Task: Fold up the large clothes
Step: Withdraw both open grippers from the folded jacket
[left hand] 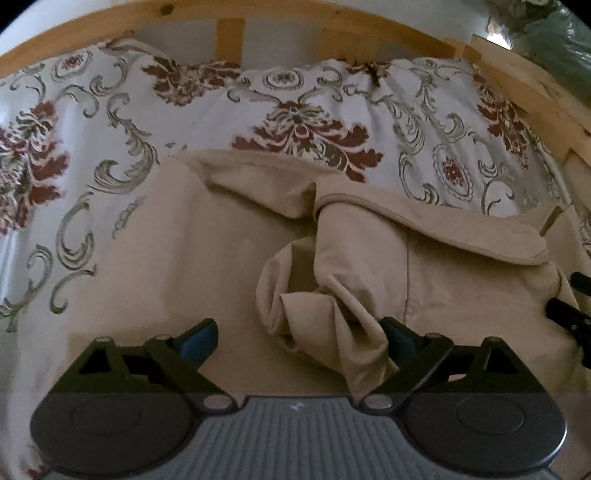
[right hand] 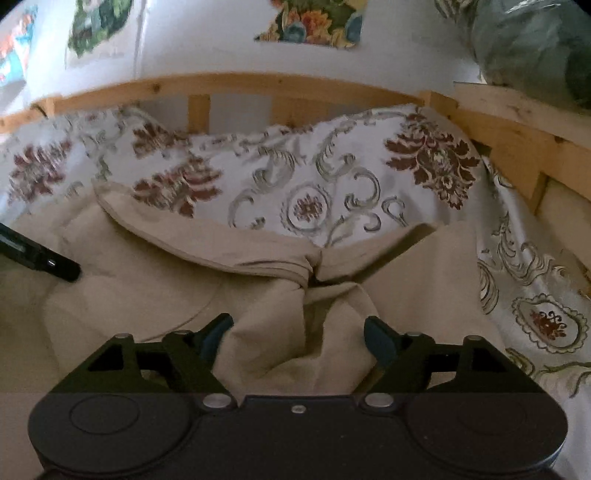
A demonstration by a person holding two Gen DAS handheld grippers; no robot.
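Left gripper (left hand: 299,334): jaws spread wide, pitched steeply downward, nothing clamped between the pads. Right gripper (right hand: 298,332): jaws likewise apart, angled downward, pads gripping nothing.

From my left wrist view, the beige garment (left hand: 443,280) runs under the left hand-held gripper (left hand: 299,338), so I can't see its near edge. At the right border, the right hand-held gripper (left hand: 570,306) shows only as black pieces. In the right wrist view, the bedspread (right hand: 325,192) blurs toward the left, and the wall pictures (right hand: 314,22) are cut off at the top.
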